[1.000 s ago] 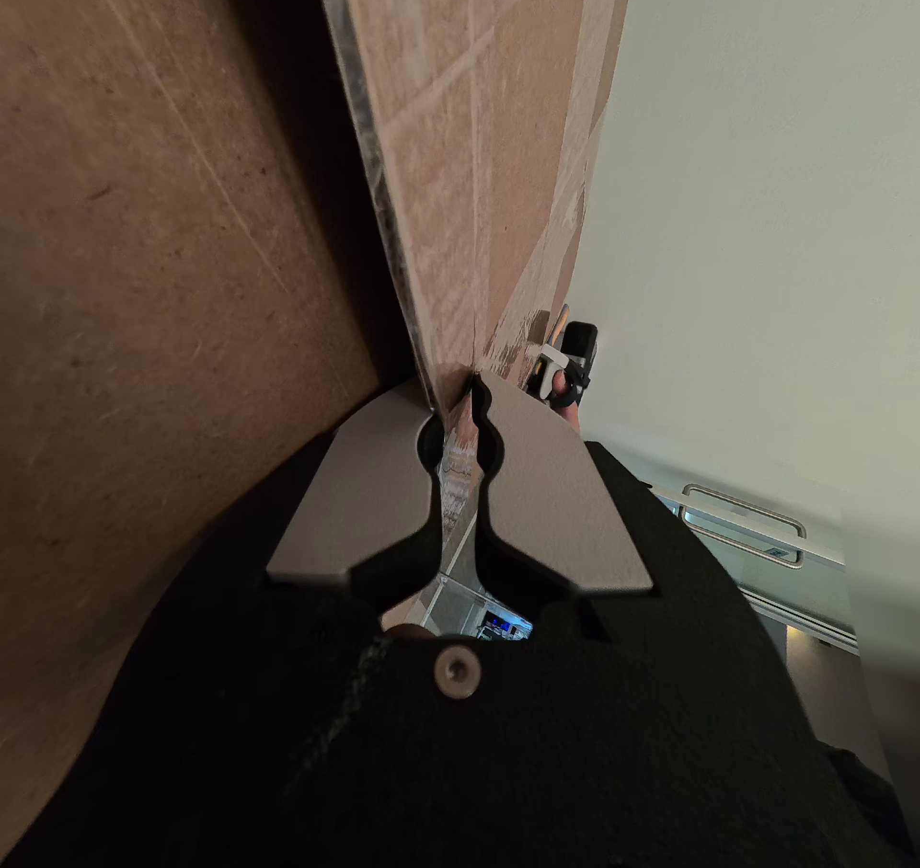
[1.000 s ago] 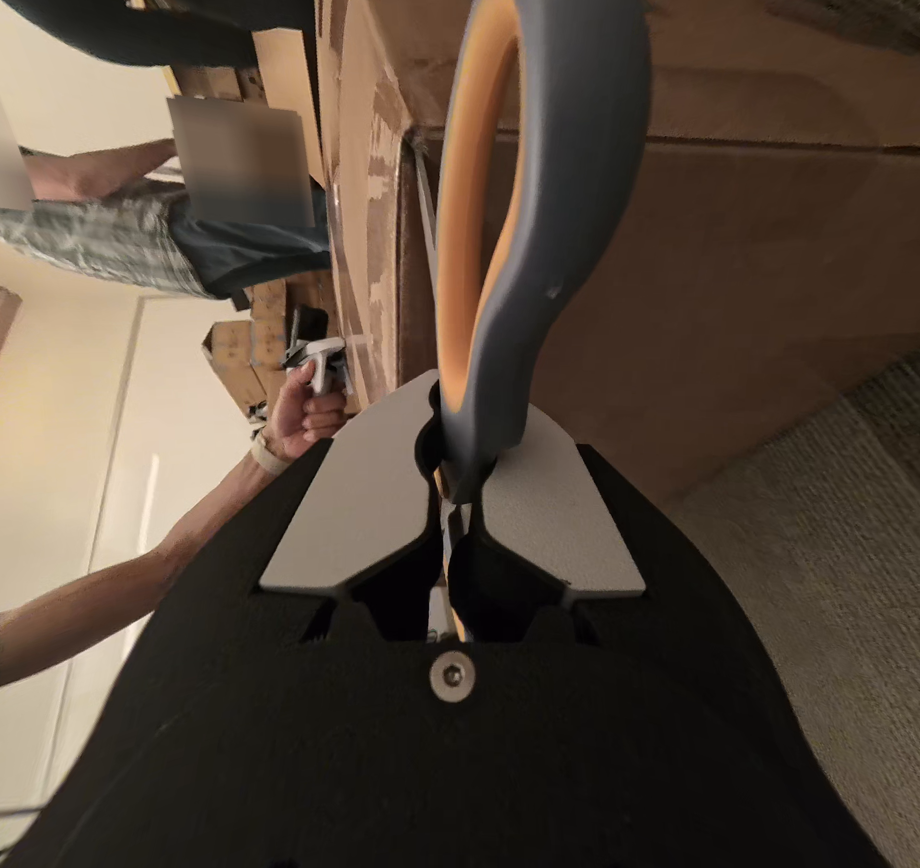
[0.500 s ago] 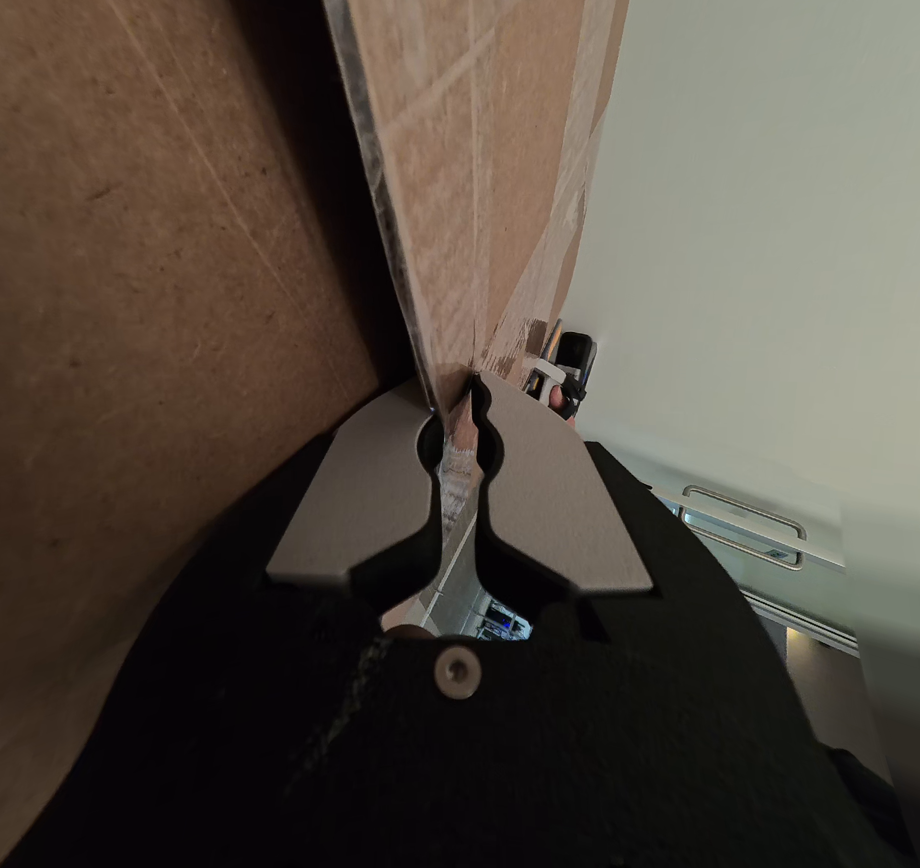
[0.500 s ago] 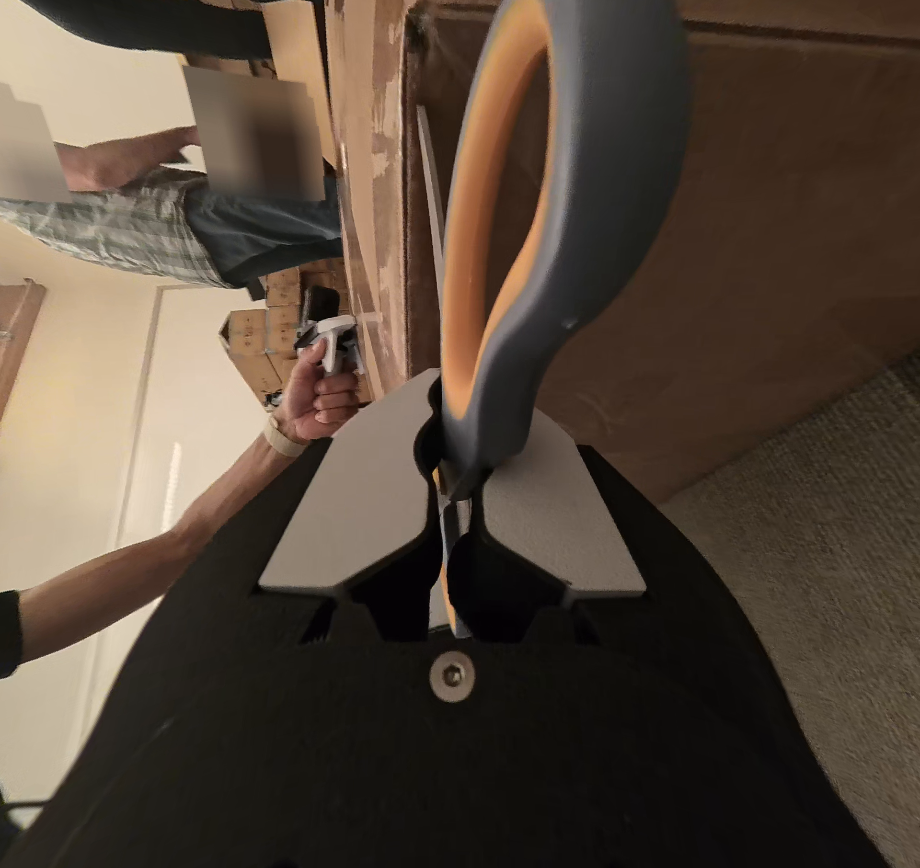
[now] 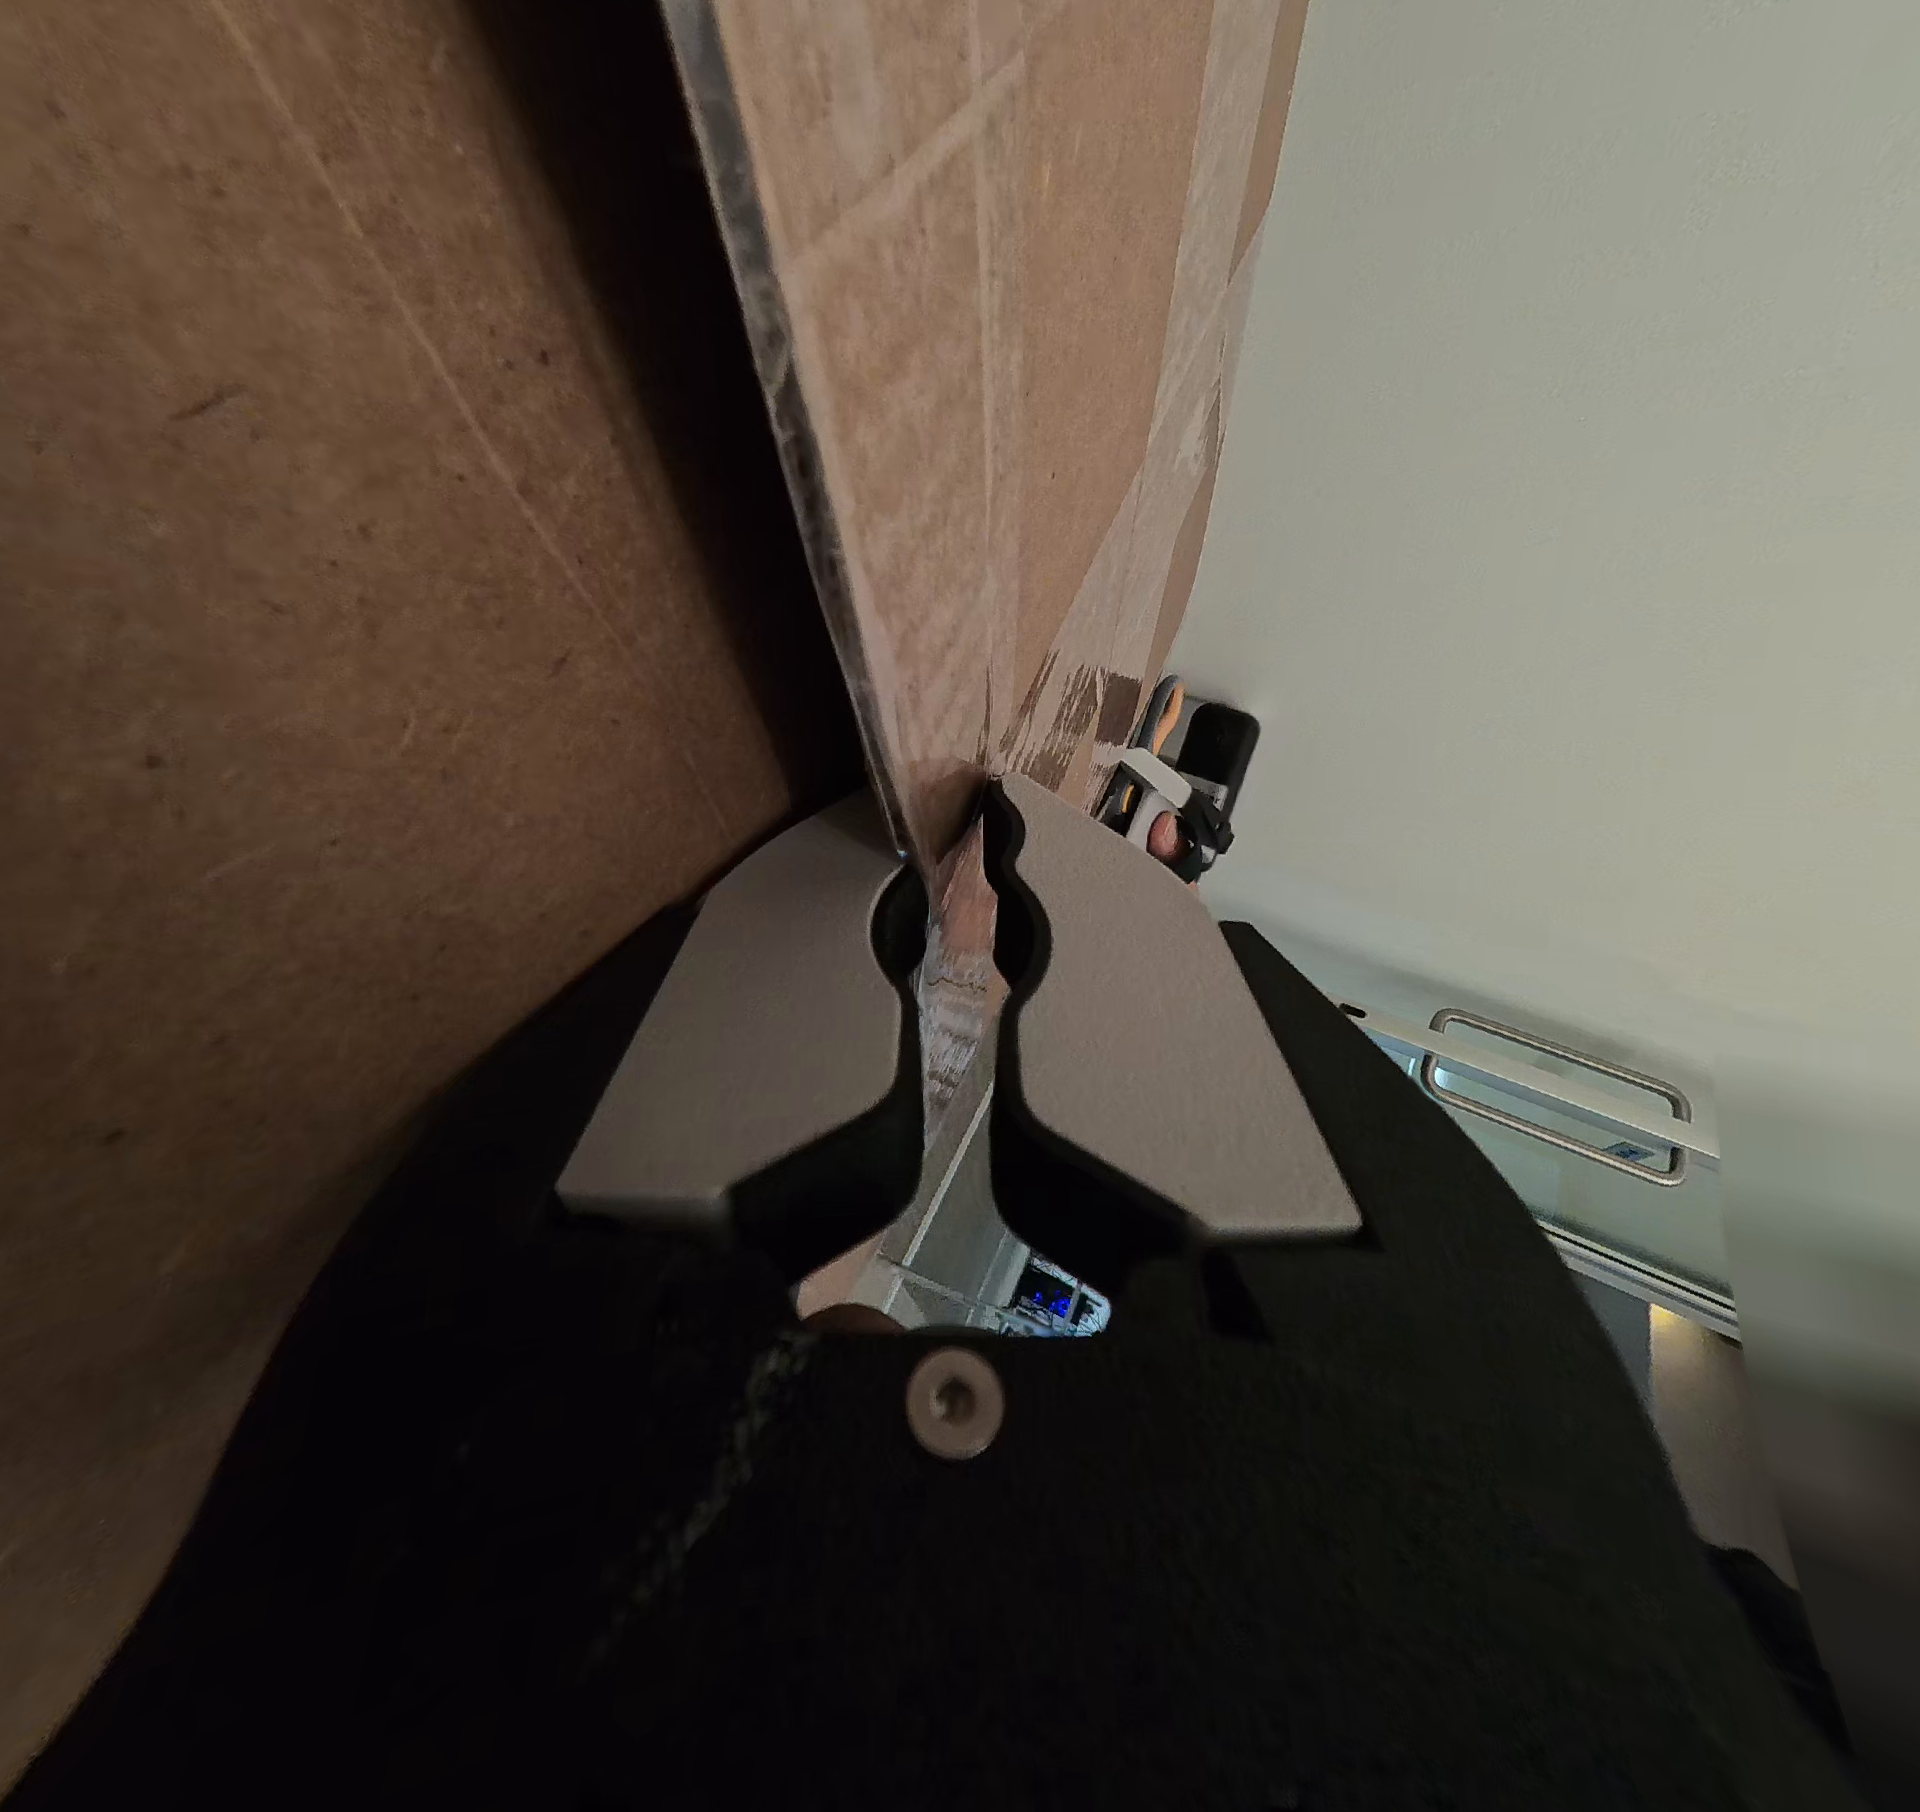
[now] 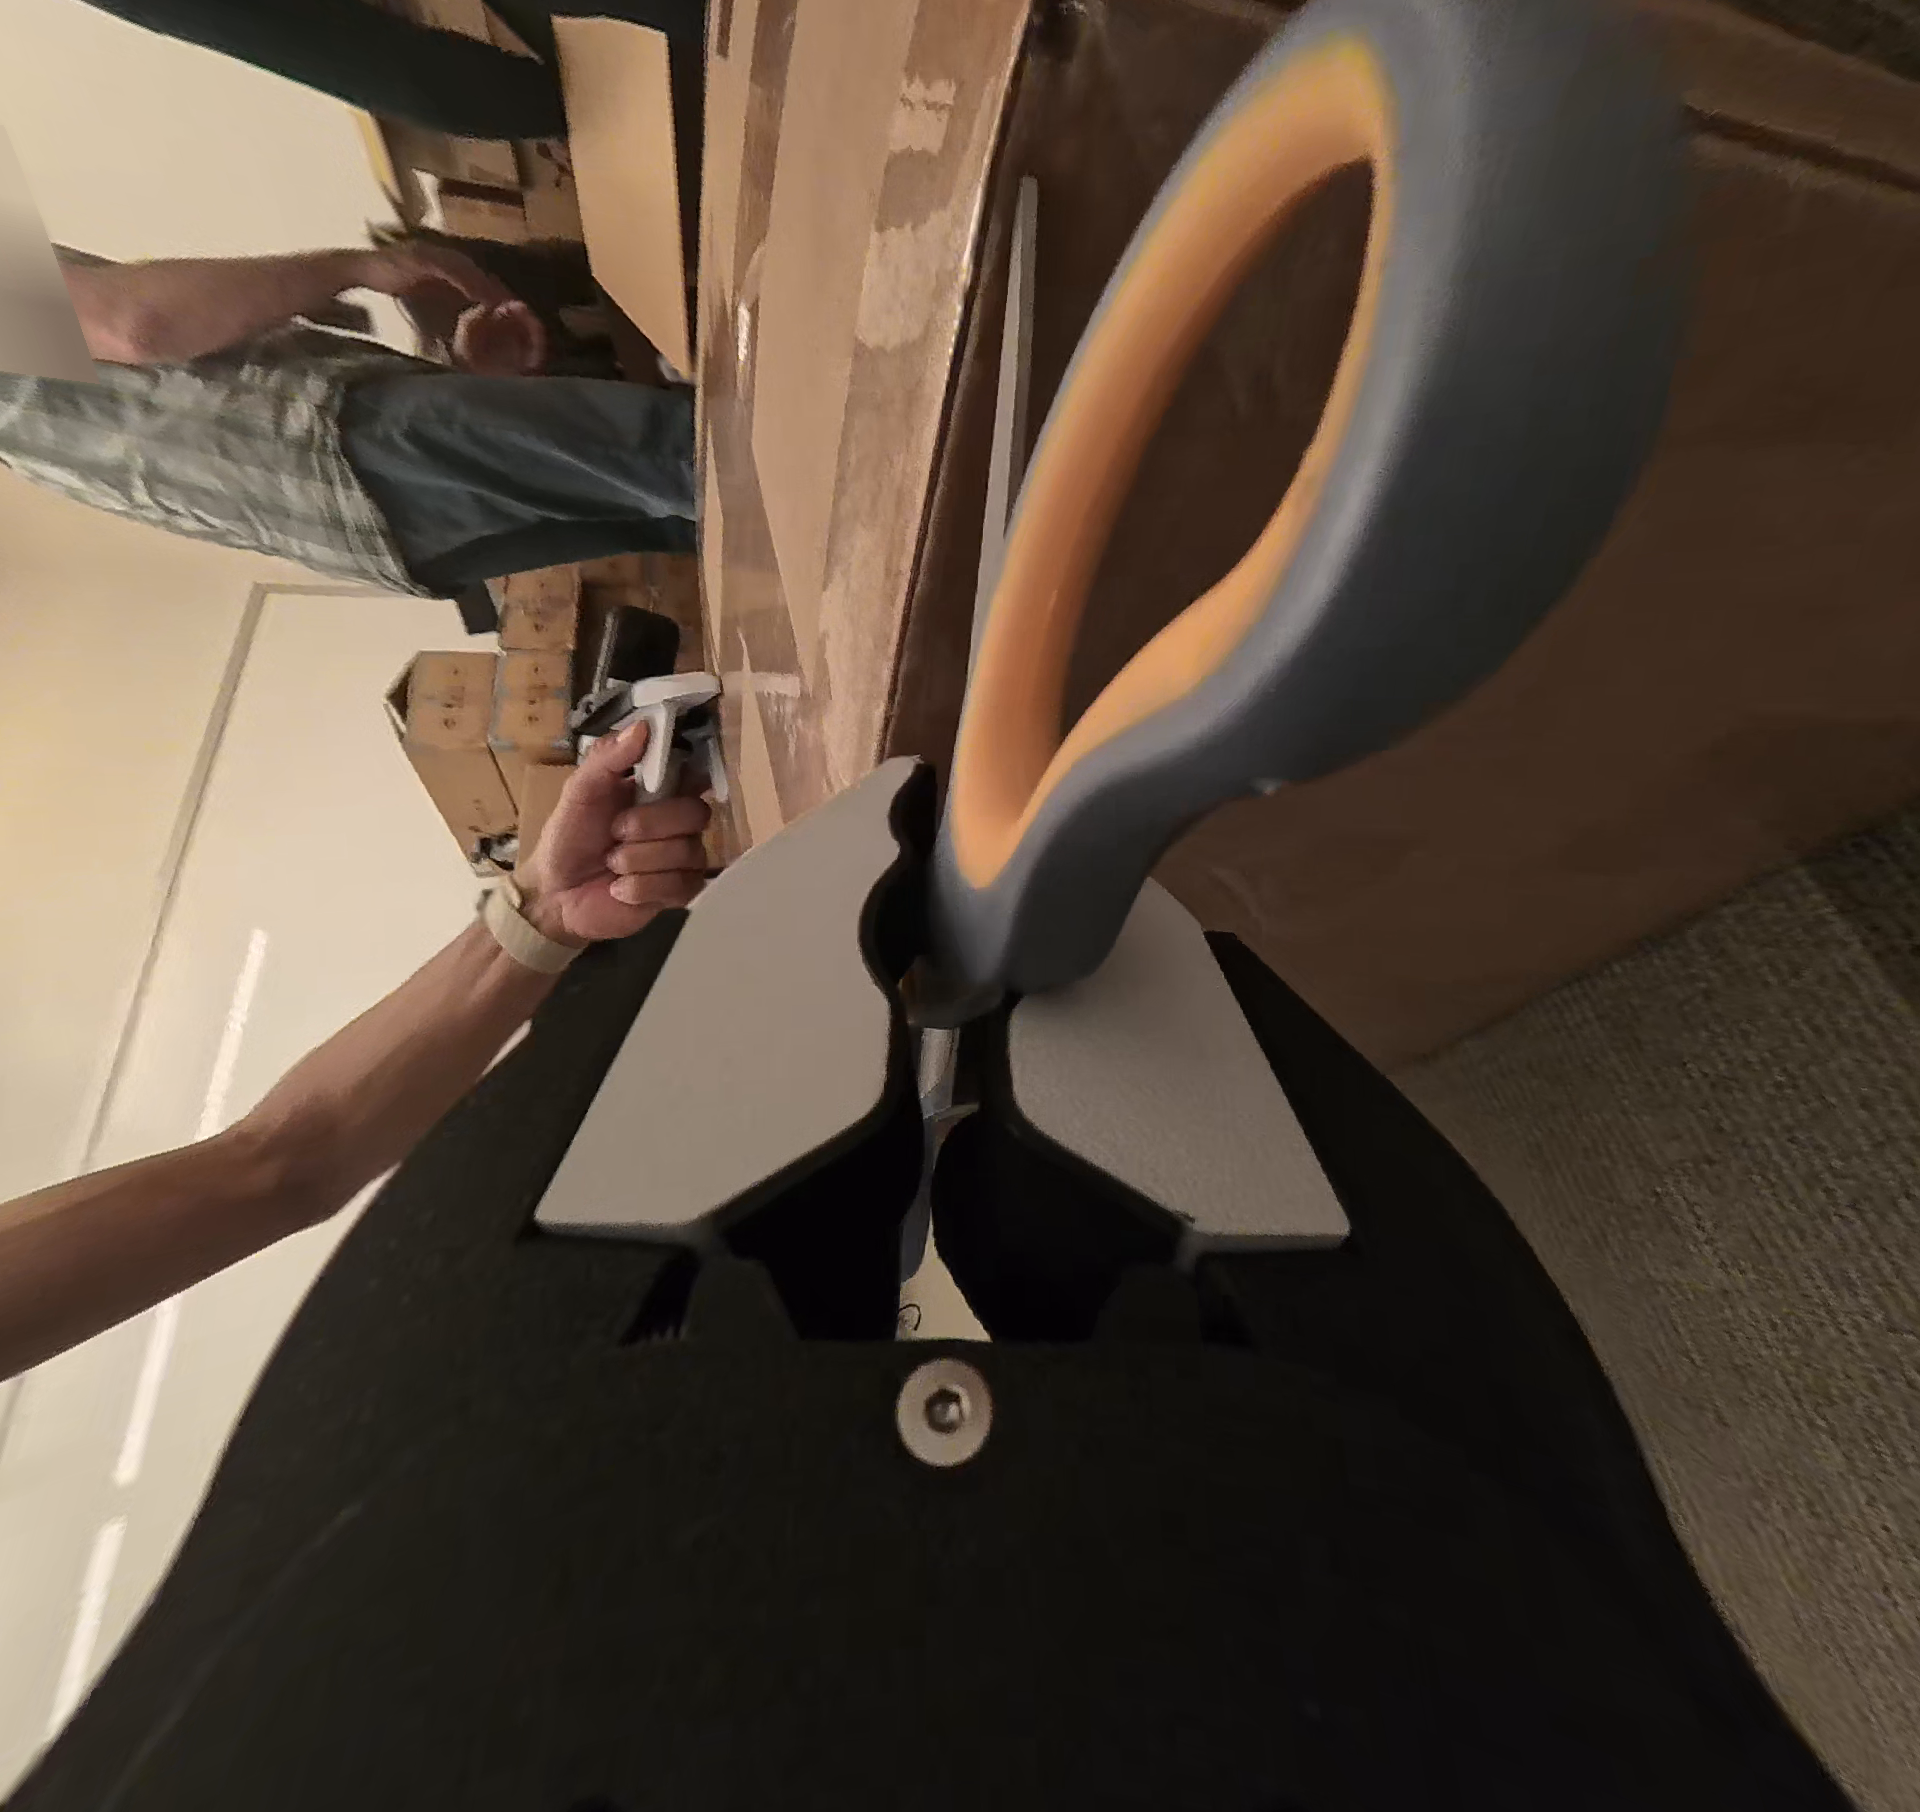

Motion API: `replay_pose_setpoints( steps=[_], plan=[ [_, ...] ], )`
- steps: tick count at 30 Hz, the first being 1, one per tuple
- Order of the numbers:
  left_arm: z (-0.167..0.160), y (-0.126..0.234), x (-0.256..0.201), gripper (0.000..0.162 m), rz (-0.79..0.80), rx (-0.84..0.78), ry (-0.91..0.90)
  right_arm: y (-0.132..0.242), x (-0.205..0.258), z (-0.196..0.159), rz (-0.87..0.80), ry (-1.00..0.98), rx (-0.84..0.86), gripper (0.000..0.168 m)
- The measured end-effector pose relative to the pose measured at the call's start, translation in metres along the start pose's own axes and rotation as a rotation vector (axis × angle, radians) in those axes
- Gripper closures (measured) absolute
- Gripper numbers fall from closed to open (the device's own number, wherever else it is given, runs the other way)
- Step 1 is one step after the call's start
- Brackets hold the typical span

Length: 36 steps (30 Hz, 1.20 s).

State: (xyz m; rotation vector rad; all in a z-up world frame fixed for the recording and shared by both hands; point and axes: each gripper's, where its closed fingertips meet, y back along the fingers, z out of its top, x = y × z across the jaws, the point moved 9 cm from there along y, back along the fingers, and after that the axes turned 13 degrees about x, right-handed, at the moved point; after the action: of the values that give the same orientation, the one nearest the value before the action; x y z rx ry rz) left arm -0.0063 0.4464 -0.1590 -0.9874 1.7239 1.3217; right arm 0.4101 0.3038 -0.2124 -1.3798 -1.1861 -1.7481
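Observation:
My left gripper point(image 5: 951, 817) is shut on the edge of a taped cardboard flap point(image 5: 987, 308), which stands up from between its fingers. A brown cardboard panel point(image 5: 312, 515) fills the left of that view. My right gripper point(image 6: 930, 806) is shut on scissors with a grey and orange handle loop point(image 6: 1455, 412). Their thin blade point(image 6: 1016, 328) runs along the seam of the cardboard box point(image 6: 1610, 671). The left gripper also shows far off in the right wrist view point(image 6: 665, 723), held by a hand at the box edge. The right gripper shows small in the left wrist view point(image 5: 1174, 786).
A person in a plaid shirt point(image 6: 208, 453) stands behind the box, near stacked small cartons point(image 6: 488, 713). Grey carpet point(image 6: 1662, 1191) lies at the right. A pale wall point(image 5: 1610, 412) and a door with a metal handle point(image 5: 1558, 1087) are beyond the flap.
My right gripper has shifted along the box with the scissors, and the handle loop now leans more to the right. My left gripper has stayed shut on the flap, almost still.

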Motion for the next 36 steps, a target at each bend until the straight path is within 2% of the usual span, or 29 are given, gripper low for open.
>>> replay_pose_setpoints(
  steps=[5,7,8,9,10,11,13,15,21,23,30,33,36],
  plan=[
    [0.001,0.0,0.0,0.154,-0.001,0.009,0.002,-0.011,0.004,-0.012,0.079,0.013,0.026,0.165],
    [0.001,0.001,0.0,0.154,-0.002,0.013,-0.005,-0.064,0.027,-0.043,0.008,0.156,0.352,0.163],
    [0.001,0.001,0.001,0.154,-0.005,0.014,-0.006,-0.087,0.038,-0.058,-0.032,0.193,0.454,0.164],
    [0.001,0.001,0.001,0.154,-0.006,0.014,-0.003,-0.084,0.038,-0.063,-0.029,0.201,0.398,0.164],
    [0.001,0.001,0.0,0.154,-0.007,0.015,0.001,-0.069,0.033,-0.065,0.062,0.115,0.265,0.164],
    [0.001,0.001,0.001,0.154,-0.01,0.018,0.003,-0.047,0.024,-0.069,0.072,0.068,0.177,0.164],
    [0.002,0.002,0.001,0.154,-0.013,0.03,-0.004,-0.012,0.009,-0.082,0.011,0.005,0.046,0.164],
    [0.002,0.002,0.002,0.155,-0.017,0.032,-0.01,0.0,-0.002,-0.091,0.01,-0.078,-0.021,0.164],
    [0.001,0.002,0.002,0.154,-0.02,0.027,-0.006,-0.047,0.004,-0.08,0.062,-0.075,-0.037,0.163],
    [0.001,0.002,0.002,0.154,-0.02,0.027,-0.004,-0.057,0.006,-0.086,0.1,-0.106,-0.073,0.163],
    [-0.005,0.001,0.003,0.154,-0.053,-0.052,-0.006,-0.107,0.017,-0.167,0.118,-0.134,0.002,0.163],
    [-0.012,0.0,0.003,0.152,-0.075,-0.118,0.03,-0.108,0.02,-0.191,0.237,-0.215,-0.178,0.164],
    [-0.015,-0.001,0.002,0.152,-0.078,-0.144,0.069,-0.111,0.028,-0.212,0.267,-0.229,-0.222,0.164]
  ],
)
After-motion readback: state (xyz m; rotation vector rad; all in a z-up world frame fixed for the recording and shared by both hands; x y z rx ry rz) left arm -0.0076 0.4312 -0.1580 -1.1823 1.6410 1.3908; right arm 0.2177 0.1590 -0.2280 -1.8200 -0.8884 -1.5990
